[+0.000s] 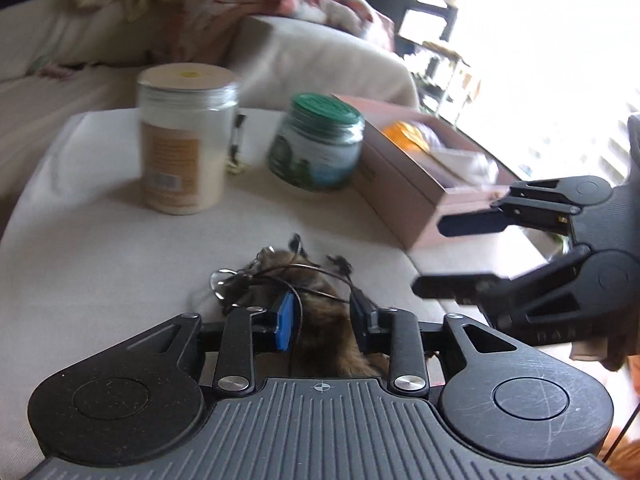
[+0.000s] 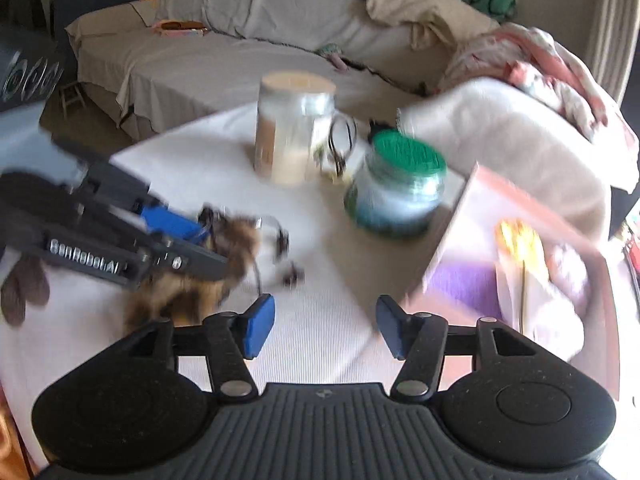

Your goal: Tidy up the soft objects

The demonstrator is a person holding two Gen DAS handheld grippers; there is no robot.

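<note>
The left claw [image 1: 320, 314] pinches the furry toy [image 1: 320, 320] on the bench [image 1: 100, 260], right claw [image 2: 325, 326] spread empty beside it, pink box [image 2: 520, 280] to its right awaiting more.

Tall jar [image 1: 186, 136], green-lidded jar [image 1: 316, 144]

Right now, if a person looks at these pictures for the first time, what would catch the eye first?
Most striking is the brown furry toy tangled in thin dark cords, lying on the white cloth between the jaws of the left gripper. Behind it stand a tall jar with a pale lid and a shorter green-lidded jar. To the right sits an open pink box, with the right gripper hovering open before it.
</note>
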